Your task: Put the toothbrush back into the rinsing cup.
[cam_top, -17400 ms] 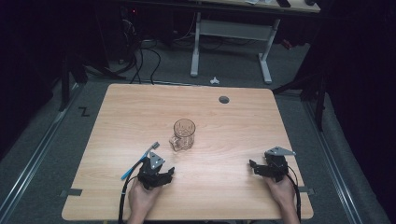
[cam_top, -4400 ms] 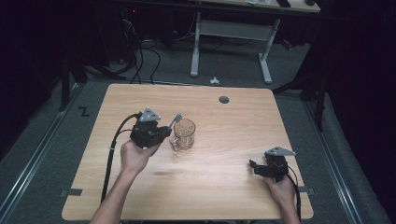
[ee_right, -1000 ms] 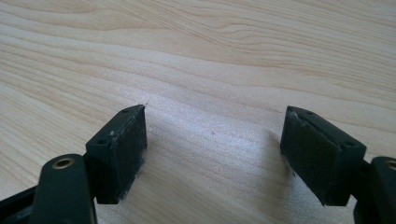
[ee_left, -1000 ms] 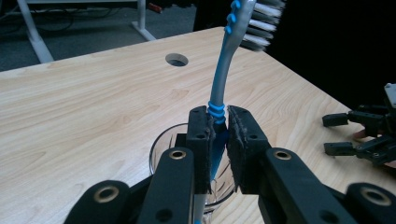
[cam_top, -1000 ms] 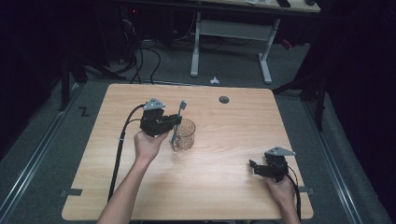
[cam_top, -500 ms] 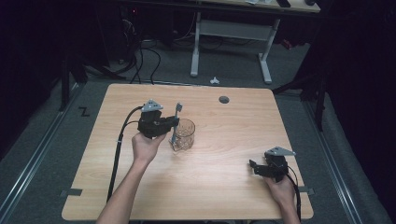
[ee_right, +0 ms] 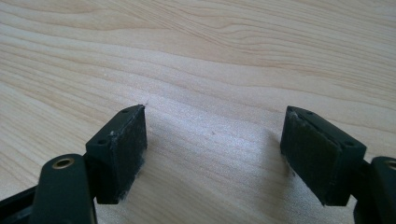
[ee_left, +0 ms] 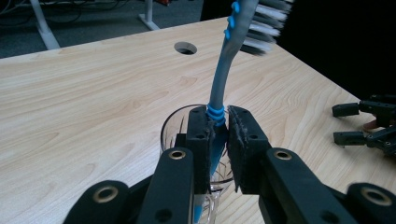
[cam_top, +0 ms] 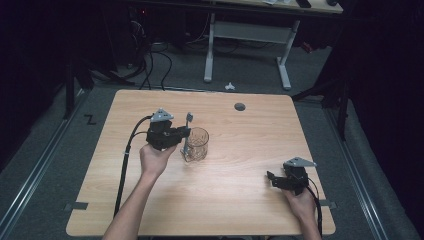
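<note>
Left gripper [cam_top: 184, 133] is being held over the left-centre of the worktop [cam_top: 240, 200], its jaws pinching the toothbrush [ee_left: 219, 107] by the handle. The toothbrush is being kept nearly upright, bristle head up, with its lower end reaching down inside the glass mug [cam_top: 196, 144], which is standing just beside the gripper. Right gripper [cam_top: 272, 180] is being rested low over the worktop near the front right corner, well apart from the mug, jaws spread with nothing between them.
</note>
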`<action>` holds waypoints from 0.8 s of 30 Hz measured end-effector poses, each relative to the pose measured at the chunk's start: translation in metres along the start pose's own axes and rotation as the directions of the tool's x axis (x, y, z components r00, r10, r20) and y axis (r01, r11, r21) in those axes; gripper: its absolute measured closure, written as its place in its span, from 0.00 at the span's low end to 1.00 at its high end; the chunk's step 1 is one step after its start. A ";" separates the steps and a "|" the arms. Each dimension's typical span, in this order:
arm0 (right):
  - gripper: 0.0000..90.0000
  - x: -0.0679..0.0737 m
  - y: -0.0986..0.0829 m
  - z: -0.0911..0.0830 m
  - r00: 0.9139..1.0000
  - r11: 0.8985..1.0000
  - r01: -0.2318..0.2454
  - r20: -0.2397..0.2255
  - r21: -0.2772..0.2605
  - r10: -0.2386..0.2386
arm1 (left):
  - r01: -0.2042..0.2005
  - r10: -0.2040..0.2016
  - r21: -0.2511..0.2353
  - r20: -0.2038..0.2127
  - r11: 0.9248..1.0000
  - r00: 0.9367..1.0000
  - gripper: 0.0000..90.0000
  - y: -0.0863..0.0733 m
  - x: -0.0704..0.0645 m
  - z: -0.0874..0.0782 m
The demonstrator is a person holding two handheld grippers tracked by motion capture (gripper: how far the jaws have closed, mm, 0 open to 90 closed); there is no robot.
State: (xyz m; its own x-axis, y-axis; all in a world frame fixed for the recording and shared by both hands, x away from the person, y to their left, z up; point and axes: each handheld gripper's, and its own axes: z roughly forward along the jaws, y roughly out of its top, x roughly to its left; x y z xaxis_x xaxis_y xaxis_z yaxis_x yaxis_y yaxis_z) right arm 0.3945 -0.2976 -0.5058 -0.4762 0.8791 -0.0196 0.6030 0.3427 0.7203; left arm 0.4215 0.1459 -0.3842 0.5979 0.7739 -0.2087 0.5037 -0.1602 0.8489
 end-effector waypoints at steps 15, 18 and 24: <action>0.25 0.000 0.000 0.000 1.000 1.000 0.000 -0.001 0.000 0.000 | 0.030 -0.030 0.007 -0.002 1.000 1.000 0.88 -0.012 0.004 0.002; 0.25 0.000 0.000 0.000 1.000 1.000 0.000 -0.001 0.000 0.000 | 0.037 -0.037 0.005 -0.001 0.999 0.999 0.88 -0.015 0.004 0.002; 0.25 0.000 0.000 0.000 1.000 1.000 0.000 -0.001 0.000 0.000 | 0.047 -0.048 0.013 0.002 0.999 0.999 0.88 -0.021 0.006 0.005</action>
State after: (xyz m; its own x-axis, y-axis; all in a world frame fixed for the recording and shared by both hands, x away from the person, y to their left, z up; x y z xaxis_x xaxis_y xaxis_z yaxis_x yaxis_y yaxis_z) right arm 0.3945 -0.2975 -0.5058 -0.4768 0.8788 -0.0196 0.6028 0.3431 0.7204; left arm 0.4171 0.1509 -0.4058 0.5744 0.7796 -0.2497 0.5397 -0.1314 0.8316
